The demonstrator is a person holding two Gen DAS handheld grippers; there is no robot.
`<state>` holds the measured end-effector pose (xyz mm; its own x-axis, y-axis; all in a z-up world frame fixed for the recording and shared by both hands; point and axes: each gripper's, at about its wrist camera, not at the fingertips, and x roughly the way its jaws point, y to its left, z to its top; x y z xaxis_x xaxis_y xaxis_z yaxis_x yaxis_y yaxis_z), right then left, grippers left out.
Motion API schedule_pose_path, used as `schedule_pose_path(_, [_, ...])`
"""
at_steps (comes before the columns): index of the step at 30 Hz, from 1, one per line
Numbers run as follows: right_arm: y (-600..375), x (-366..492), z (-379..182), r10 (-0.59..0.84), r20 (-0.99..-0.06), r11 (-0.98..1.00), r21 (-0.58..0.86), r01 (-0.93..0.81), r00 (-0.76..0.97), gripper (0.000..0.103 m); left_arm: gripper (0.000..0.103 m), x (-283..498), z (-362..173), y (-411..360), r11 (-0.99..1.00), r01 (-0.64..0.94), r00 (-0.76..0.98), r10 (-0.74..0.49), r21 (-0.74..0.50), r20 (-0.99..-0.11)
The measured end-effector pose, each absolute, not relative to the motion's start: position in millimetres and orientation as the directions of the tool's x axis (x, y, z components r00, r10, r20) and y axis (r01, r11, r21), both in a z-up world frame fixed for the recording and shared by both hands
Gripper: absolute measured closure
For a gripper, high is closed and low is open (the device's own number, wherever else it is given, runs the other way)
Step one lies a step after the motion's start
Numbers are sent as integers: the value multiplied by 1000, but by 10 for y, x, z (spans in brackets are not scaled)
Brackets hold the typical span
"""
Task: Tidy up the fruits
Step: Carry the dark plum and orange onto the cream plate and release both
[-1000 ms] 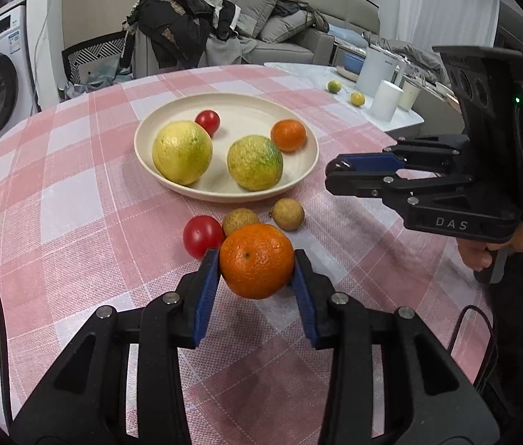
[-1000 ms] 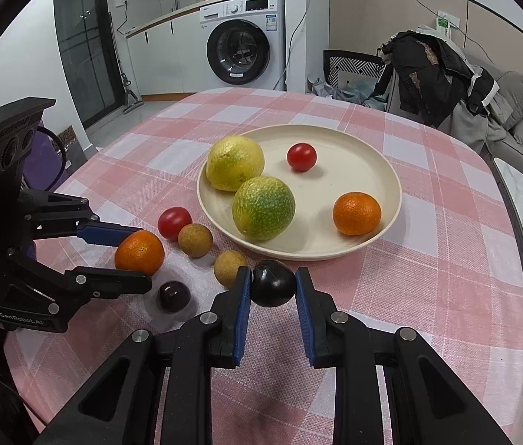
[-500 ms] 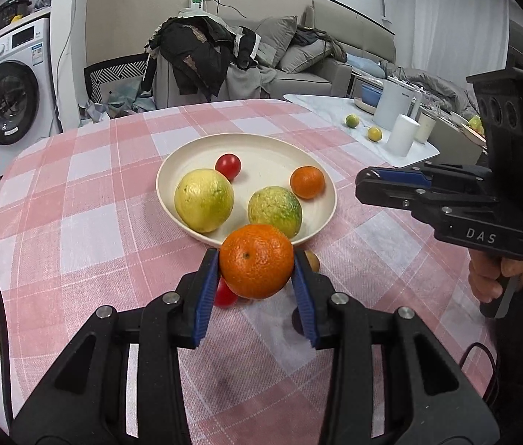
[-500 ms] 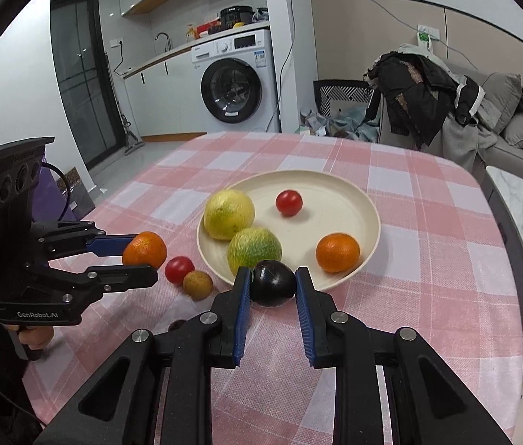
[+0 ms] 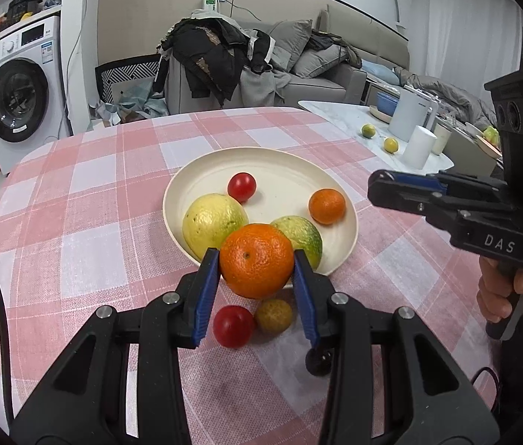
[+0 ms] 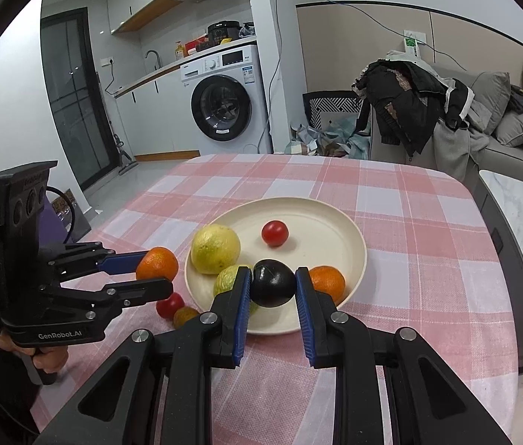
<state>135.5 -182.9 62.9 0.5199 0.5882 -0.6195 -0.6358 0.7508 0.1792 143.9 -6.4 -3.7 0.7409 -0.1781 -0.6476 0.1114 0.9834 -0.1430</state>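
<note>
Mandarin orange (image 5: 256,265): clamped across its middle by left gripper (image 5: 256,270), above plate (image 5: 339,259) rim; light, soft-skinned, bruisable. Dark plum (image 6: 273,287): pinched in right gripper (image 6: 273,289); smooth, slippery.

Orange (image 5: 256,265) and dark plum (image 6: 272,288) held above plate (image 5: 335,185).

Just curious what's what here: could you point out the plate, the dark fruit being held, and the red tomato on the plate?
plate (image 6: 350,237), right wrist view, bare rim.
dark fruit (image 6: 272,282), right wrist view, front face.
red tomato (image 6: 275,233), right wrist view, centre.
</note>
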Motion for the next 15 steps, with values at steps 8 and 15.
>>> schedule_pose_path(8, [-1774,1474,447,590,-649,748,215,-628,481,78,67,1643,-136,-110,987,110,725,-162,-120,-669])
schedule_pose_path(15, [-1759,1515,339,579,-668,755,225,-616,467,78,67,1751,-275,-143,989,109,704,-147,-99,-695])
